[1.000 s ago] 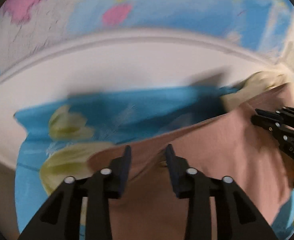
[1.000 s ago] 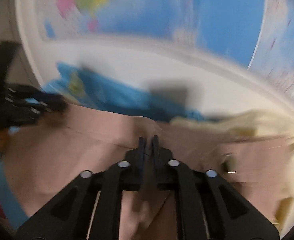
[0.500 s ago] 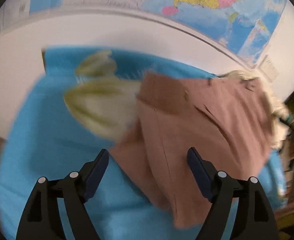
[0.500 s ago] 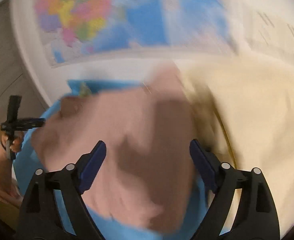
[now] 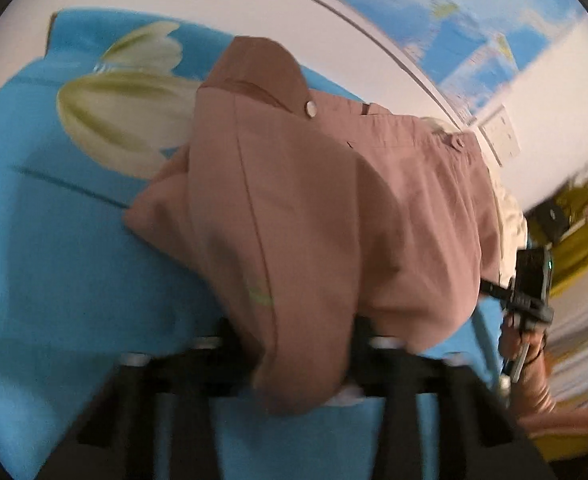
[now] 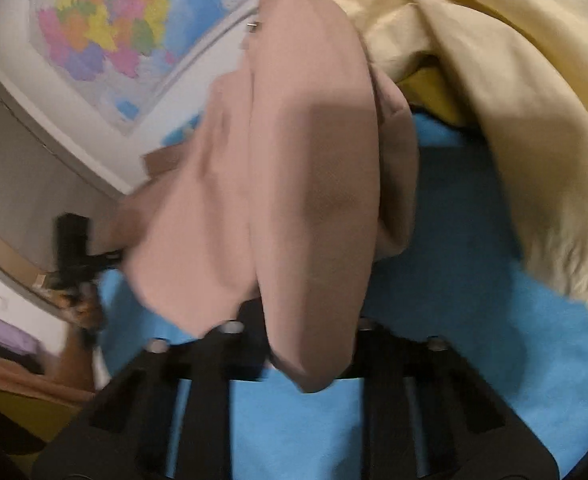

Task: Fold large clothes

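1. Between the fingers of the left claw [image 5: 298, 344], a thick fold of the pink-brown garment [image 5: 334, 200] fills the gap. The jaws are closing on it. The cloth drapes over the tips, so the pads themselves are hidden.
2. The right claw [image 6: 306, 336] has a like hold. Its jaws are closing too, with a hanging lobe of the same garment bunched between them and spilling over the fingers. With one claw on each side of the near hem, the grip looks meant to carry that edge as one straight line.
3. Just beyond both claws, the garment humps up and runs away from them. Its far end, with a pale button [image 5: 311, 108] on what seems to be a waistband, lies flat. I judge that the near half is about to be folded over the far half.
4. Under and to either side of the claws, the blue flowered cover [image 5: 74, 260] is bare enough to take the fold. Whether it covers a bed or a worktop I cannot tell.
5. Ahead and to the right of the right claw, a cream garment [image 6: 514, 120] is heaped. It touches the pink-brown one at its far edge and could get dragged along.
6. Farthest off, a wall map [image 6: 106, 28] hangs.
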Demonstrator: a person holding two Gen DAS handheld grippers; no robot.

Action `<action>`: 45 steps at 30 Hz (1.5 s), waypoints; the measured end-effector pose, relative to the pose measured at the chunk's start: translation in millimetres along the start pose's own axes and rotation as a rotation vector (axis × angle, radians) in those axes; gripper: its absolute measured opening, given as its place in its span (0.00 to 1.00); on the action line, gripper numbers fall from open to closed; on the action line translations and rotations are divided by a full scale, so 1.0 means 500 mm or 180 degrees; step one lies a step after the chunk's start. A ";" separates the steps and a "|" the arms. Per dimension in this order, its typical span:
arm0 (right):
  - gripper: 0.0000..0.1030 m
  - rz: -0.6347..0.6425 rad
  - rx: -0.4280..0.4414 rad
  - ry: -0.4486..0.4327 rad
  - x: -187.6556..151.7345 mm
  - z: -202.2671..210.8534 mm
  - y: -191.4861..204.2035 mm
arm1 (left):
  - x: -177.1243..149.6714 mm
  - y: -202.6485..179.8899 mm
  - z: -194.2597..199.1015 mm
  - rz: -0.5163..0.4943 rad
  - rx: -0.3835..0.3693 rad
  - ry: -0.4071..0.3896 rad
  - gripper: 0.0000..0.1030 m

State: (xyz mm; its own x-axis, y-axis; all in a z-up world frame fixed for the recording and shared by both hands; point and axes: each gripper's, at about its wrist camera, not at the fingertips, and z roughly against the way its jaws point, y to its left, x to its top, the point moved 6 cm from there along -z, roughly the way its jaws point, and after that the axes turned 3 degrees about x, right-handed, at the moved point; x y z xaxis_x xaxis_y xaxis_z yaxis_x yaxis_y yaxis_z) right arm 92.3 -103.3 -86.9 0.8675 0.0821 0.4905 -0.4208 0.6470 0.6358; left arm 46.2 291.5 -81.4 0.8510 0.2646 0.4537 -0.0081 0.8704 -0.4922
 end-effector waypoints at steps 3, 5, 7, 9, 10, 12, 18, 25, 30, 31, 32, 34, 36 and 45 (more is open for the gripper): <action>0.12 0.0135 0.0249 -0.0160 -0.010 0.061 0.071 | 0.000 -0.037 0.061 0.0008 -0.0175 -0.0162 0.19; 0.12 0.0204 0.0389 -0.0249 -0.024 0.108 0.120 | -0.005 -0.055 0.103 -0.0038 -0.0324 -0.0240 0.19; 0.12 0.0258 0.0448 -0.0240 -0.056 0.140 0.147 | -0.028 -0.049 0.132 -0.0090 -0.0302 -0.0258 0.20; 0.12 0.0144 0.0499 -0.0152 -0.091 0.146 0.141 | -0.054 -0.019 0.130 0.0037 -0.0253 -0.0136 0.22; 0.12 0.0055 0.0455 -0.0041 -0.115 0.136 0.127 | -0.074 0.004 0.116 0.0127 -0.0235 -0.0017 0.24; 0.16 -0.0116 0.0307 0.0218 -0.156 0.109 0.094 | -0.098 0.034 0.088 0.0207 -0.0147 0.0184 0.27; 0.69 -0.0214 -0.0384 0.0136 -0.145 0.124 0.045 | -0.072 0.036 0.129 0.0019 0.0275 -0.0223 0.64; 0.73 0.0337 -0.0958 -0.0292 -0.039 0.122 0.056 | 0.014 0.008 0.093 -0.0395 0.0540 -0.0228 0.80; 0.16 0.0322 -0.0897 0.0025 0.003 0.029 0.020 | 0.032 0.016 0.015 -0.0492 0.0635 0.0021 0.50; 0.09 0.0273 -0.0844 0.0065 0.011 0.017 0.017 | 0.039 0.012 0.005 -0.0520 0.0648 -0.0001 0.40; 0.05 0.0253 -0.0830 0.0020 0.016 0.023 0.016 | 0.044 0.012 0.005 -0.0526 0.0680 -0.0028 0.30; 0.04 0.0297 -0.0793 -0.0176 0.041 0.044 0.025 | 0.054 0.012 0.008 -0.0484 0.0690 -0.0068 0.19; 0.03 0.0227 -0.0718 -0.0355 0.062 0.065 0.030 | 0.065 0.010 0.012 -0.0429 0.0663 -0.0127 0.14; 0.06 -0.0171 -0.0809 -0.0223 0.046 0.025 -0.047 | 0.075 -0.013 -0.005 -0.0588 0.0932 -0.0163 0.14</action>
State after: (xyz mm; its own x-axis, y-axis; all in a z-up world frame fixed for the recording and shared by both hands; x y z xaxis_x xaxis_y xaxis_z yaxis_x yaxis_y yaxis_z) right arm 119.1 -126.0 -83.2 0.8626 -0.0043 0.5059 -0.2870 0.8193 0.4963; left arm 79.4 294.8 -63.2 0.8248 0.1054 0.5555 -0.0130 0.9857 -0.1677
